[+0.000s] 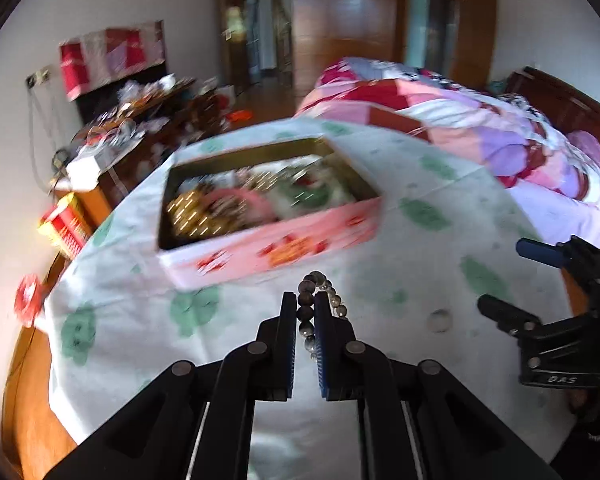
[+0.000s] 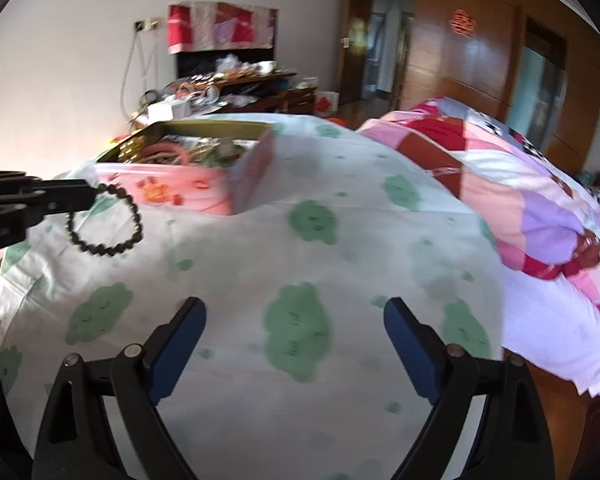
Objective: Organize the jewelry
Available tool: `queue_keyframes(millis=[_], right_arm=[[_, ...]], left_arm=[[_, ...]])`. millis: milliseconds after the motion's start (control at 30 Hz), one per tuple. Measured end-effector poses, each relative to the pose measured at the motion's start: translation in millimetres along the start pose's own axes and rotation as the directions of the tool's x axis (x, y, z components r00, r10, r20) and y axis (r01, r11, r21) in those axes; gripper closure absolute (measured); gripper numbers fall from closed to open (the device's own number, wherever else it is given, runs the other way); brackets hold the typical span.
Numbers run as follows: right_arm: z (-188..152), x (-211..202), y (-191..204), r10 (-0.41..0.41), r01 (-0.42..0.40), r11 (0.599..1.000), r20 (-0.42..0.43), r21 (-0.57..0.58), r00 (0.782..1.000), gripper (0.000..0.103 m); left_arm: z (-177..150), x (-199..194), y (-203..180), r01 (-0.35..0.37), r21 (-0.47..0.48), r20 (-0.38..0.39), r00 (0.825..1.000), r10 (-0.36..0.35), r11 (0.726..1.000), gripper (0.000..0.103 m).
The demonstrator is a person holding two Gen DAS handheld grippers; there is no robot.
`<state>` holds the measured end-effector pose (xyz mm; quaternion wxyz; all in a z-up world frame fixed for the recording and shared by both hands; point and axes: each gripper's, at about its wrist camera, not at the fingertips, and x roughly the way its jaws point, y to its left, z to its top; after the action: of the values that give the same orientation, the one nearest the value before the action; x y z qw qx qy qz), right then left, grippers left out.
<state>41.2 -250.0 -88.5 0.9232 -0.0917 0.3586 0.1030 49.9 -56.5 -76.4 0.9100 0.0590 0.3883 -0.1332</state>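
Jaws: left gripper (image 1: 305, 300) pinches bead bracelet (image 2: 107, 219); right gripper (image 2: 295, 312), marked "DAS", spread.

Dark beaded bracelet (image 1: 314, 304), a closed loop pinched between the left gripper (image 1: 305, 300) fingers and hanging free past their tips. Just ahead of that gripper: open pink jewelry box (image 1: 300, 240), heaped with mixed jewelry.

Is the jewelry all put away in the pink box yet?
Not quite. The pink box already holds a heap of jewelry, so much looks done. In hand: the left gripper is shut on a beaded bracelet, which hangs in the air just short of the box. The right gripper is open and holds nothing. Left: get that bracelet in. One small clear round piece also lies on the cloth.
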Motion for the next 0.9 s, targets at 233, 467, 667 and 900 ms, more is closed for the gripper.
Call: queue_keyframes(millis=[233,467,667,900], right_arm=[[5.0,17.5,24.9,0.054,-0.058,0.997,-0.072,-0.05,0.996,0.023],[1.8,30.7,38.7,0.087,-0.102,0.991,-0.163,-0.085,0.983,0.037],[1.5,30.1,42.2,0.145,-0.159,0.985,-0.168,-0.074,0.975,0.06],[-0.5,26.9,51.2,0.17,-0.184,0.98,-0.158,-0.08,0.973,0.08]], left_arm=[[-23.1,7.7,32.3,-0.056,-0.069,-0.049,0.997,0.052,0.996,0.095],[-31.4,16.2,41.8,-0.037,-0.111,-0.065,0.997,0.03,0.993,0.095],[-31.5,16.1,38.7,-0.01,-0.108,-0.064,0.998,0.003,0.994,0.095],[-29.5,12.6,36.9,-0.004,-0.108,-0.053,0.999,-0.002,0.994,0.095]])
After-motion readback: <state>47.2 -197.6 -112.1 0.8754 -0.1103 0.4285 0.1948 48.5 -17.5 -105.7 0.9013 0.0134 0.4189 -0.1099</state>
